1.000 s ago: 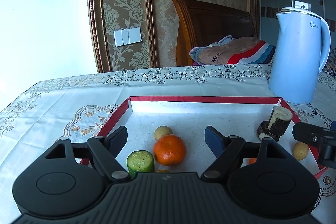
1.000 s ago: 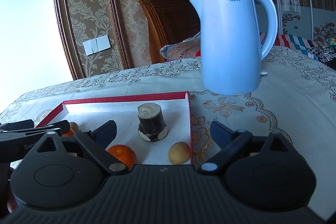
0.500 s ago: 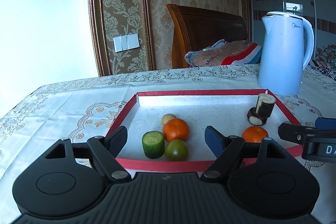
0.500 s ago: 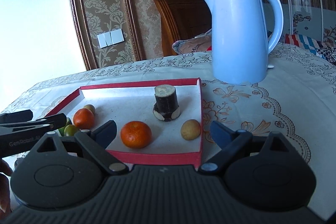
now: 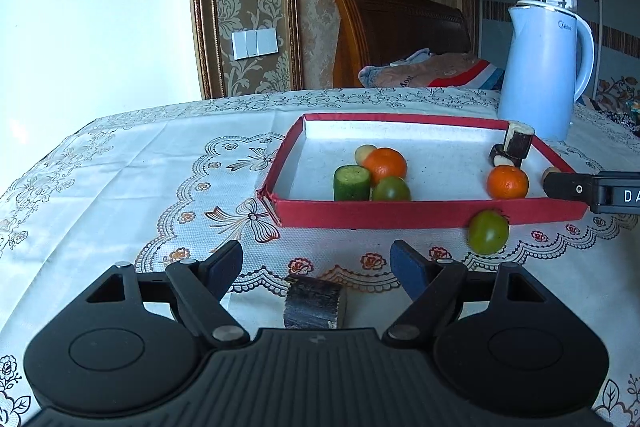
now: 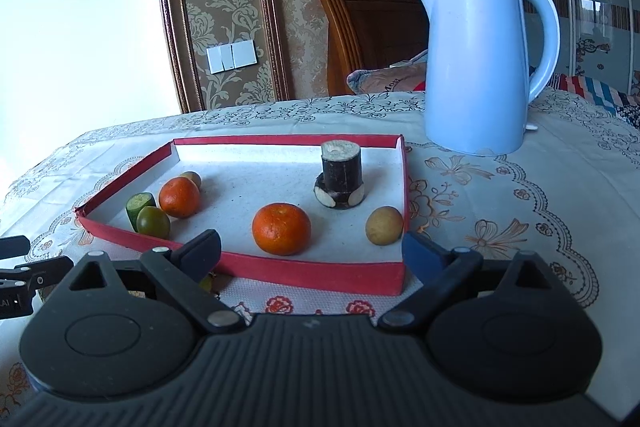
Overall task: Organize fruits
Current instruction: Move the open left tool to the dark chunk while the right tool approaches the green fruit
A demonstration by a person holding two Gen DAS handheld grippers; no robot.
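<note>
Two grippers in view, both with fingers spread wide and nothing between the pads. Left gripper [image 5: 316, 267] sits low over the tablecloth [image 5: 120, 179], short of the red-rimmed tray [image 5: 360, 213]. A dark sugarcane piece [image 5: 314, 303] lies on the cloth between its fingers, close to the gripper body, touching neither pad. A green tomato [image 5: 488, 231] rests on the cloth ahead and to the right, against the tray's near wall.

Inside the tray, ahead of the left gripper: a cucumber chunk [image 5: 352, 183], a second green tomato [image 5: 391, 189], a mandarin [image 5: 385, 167] and a small pale fruit [image 5: 365, 154], clustered and touching. Farther right: another mandarin [image 5: 507, 182] and two stacked sugarcane pieces [image 5: 514, 147].

Right gripper [image 6: 312, 251] hovers just before the tray's near wall; the nearer mandarin lies directly ahead, a small yellowish fruit [image 6: 384, 225] ahead-right by the tray's right wall. A blue kettle [image 6: 480, 67] stands beyond the tray's far right corner.
</note>
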